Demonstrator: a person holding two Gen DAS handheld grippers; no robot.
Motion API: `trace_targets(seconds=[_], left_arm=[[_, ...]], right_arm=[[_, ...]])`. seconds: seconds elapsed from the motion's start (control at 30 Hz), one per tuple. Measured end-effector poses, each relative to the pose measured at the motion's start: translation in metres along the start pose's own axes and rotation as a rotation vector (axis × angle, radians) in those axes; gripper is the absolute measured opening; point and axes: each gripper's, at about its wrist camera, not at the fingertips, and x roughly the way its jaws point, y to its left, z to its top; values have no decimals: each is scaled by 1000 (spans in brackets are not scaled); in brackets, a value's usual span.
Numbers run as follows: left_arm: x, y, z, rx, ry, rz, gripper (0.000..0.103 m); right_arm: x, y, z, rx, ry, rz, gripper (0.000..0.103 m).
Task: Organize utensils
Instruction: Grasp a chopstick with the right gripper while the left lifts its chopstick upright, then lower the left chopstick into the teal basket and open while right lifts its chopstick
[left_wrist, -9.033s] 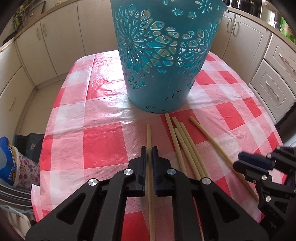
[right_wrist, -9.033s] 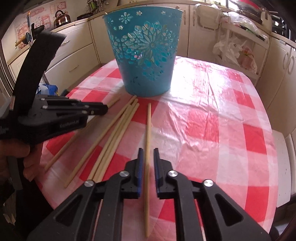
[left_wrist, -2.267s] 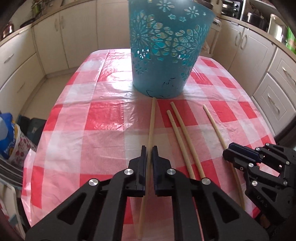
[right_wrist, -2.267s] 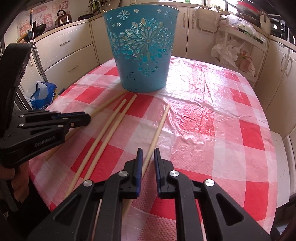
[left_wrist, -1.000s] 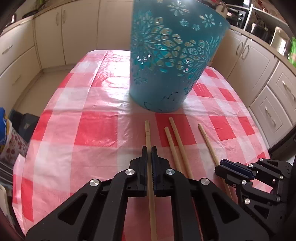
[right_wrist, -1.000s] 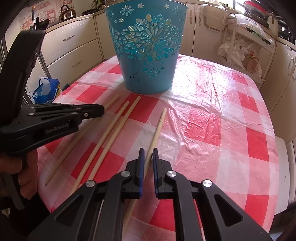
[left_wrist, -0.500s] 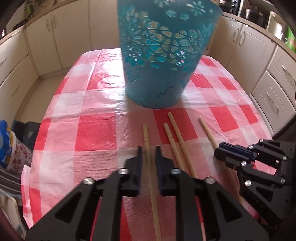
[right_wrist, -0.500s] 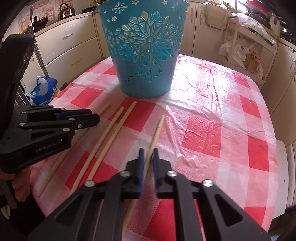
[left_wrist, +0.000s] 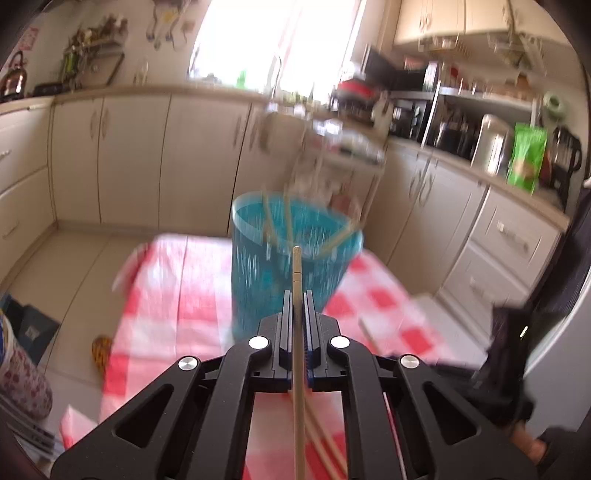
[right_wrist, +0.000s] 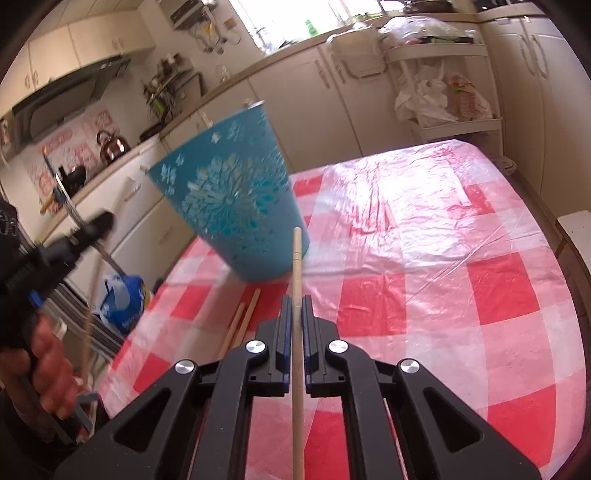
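Both chopsticks now off the table, left gripper (left_wrist: 296, 301) and right gripper (right_wrist: 294, 306) fingers each clamped on one.

blur: blue bucket (left_wrist: 295, 258), perhaps three sticks inside | cut off: held chopstick (left_wrist: 298, 406) at bottom edge

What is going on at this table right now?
A person is clearing wooden chopsticks into a blue perforated basket using two handheld grippers. The left gripper grips one chopstick and the right gripper grips another chopstick. Several chopsticks stand in the basket, and two lie on the checked tablecloth.
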Motion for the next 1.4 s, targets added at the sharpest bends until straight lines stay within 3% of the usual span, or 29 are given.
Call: trace_targets(seconds=[0.3,0.43,0.57,0.77,1.1,1.4], left_arm=[[-1,-12,96,4,-276,-41,5],[21,-16,126,-34,-359,-42,5],[51,-15,137,-74,-373,-24,5],[80,-16,128,-77,-380,41,5],[93,-21,102,2,-365,122,5],[99,-21,77,42,-276,119,5]], right_arm=[[4,-7,0,50,-1,15,6],[6,-12,0,53,5,30,6],[5,-14,-1,61,0,40,6],[5,-15,-2,67,-4,52,6],[5,-18,-1,78,-4,57,6],[4,-17,-1,75,-10,62,6]])
